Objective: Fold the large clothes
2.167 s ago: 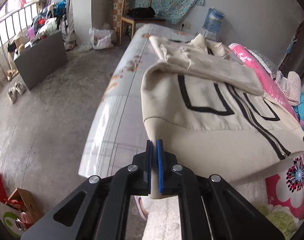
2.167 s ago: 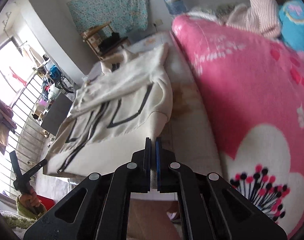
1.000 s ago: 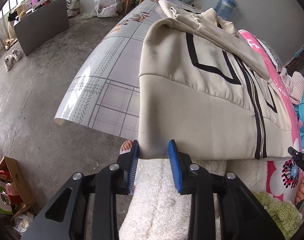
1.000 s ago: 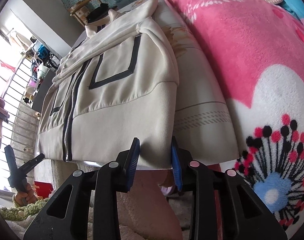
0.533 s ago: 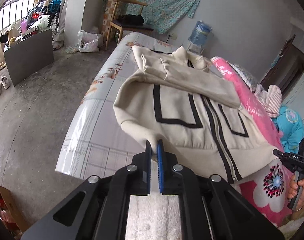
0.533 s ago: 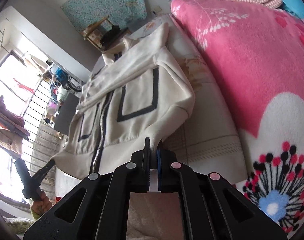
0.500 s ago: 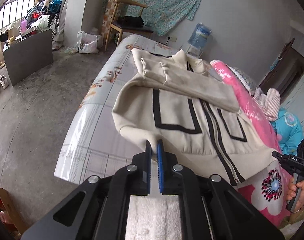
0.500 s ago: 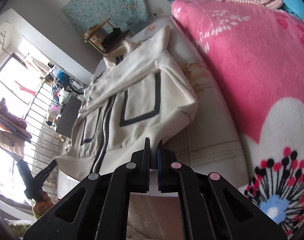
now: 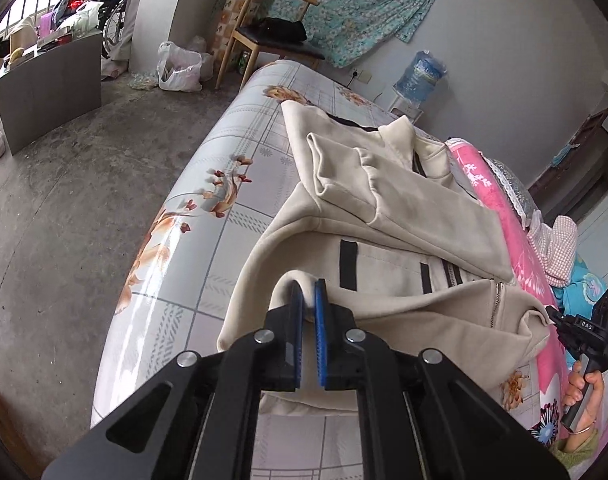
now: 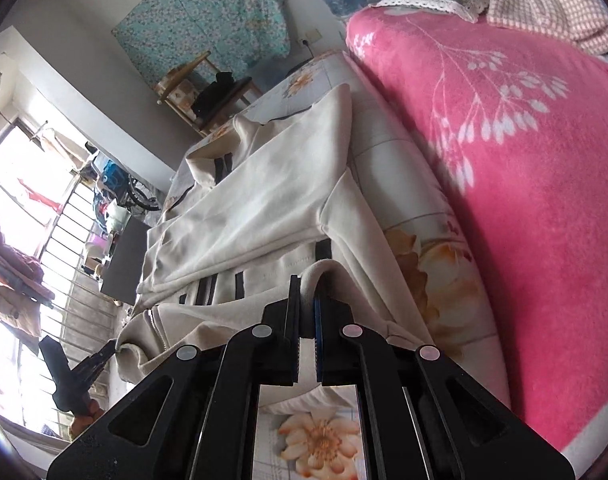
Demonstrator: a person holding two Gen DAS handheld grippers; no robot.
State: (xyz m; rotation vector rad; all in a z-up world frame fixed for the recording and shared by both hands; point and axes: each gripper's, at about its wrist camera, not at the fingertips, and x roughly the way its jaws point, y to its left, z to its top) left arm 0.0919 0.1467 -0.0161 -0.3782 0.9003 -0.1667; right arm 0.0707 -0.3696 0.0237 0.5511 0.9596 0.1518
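Observation:
A cream zip-up jacket [image 9: 404,216] with black stripes lies on the bed, its sleeves folded across the chest. My left gripper [image 9: 309,292] is shut on the left corner of the jacket's hem and holds it lifted over the body. My right gripper [image 10: 307,288] is shut on the right corner of the hem of the jacket [image 10: 264,200], also lifted and carried toward the collar. The hem stretches between both grippers. The right gripper also shows in the left wrist view [image 9: 552,314], and the left gripper in the right wrist view [image 10: 112,348].
The bed's floral plaid sheet [image 9: 208,200] drops off to a concrete floor [image 9: 64,184] on the left. A pink blanket [image 10: 524,160] lies along the jacket's right side. A wooden chair [image 9: 272,28], a plastic bag [image 9: 178,68] and a water jug [image 9: 422,76] stand beyond the bed.
Both grippers closed on the jacket's bottom hem corners a second ago, then lifted and carried the hem forward over the jacket toward the collar.

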